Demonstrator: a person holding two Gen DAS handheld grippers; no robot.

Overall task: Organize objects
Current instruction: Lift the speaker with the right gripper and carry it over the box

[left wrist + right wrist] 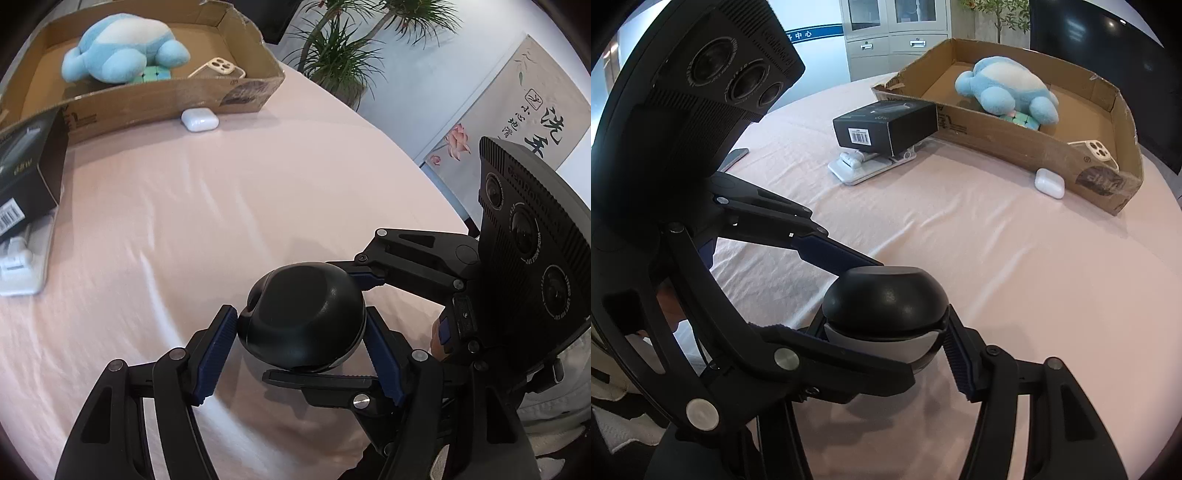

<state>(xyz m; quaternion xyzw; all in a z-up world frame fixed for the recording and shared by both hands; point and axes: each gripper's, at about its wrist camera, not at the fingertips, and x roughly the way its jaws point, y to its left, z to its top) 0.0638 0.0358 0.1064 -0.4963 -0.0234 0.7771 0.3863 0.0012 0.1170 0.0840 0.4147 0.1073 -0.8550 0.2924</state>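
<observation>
I am clasping the black dome speaker [303,325] with both sets of half-open fingers [218,354], while the plush turtle [122,48] and phone case [218,68] are sitting in the cardboard tray [155,99] and the earbud case [199,120] and black box [886,125] are waiting on the worktop [258,184].

I can't see most of the green cube [157,73]; the blue plush [122,48] hides it.

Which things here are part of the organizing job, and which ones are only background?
Job: black round device held by both tongs; cardboard tray; plush turtle; phone case; earbuds case; black box.

Background: potted plant; cabinets; wall banner.
</observation>
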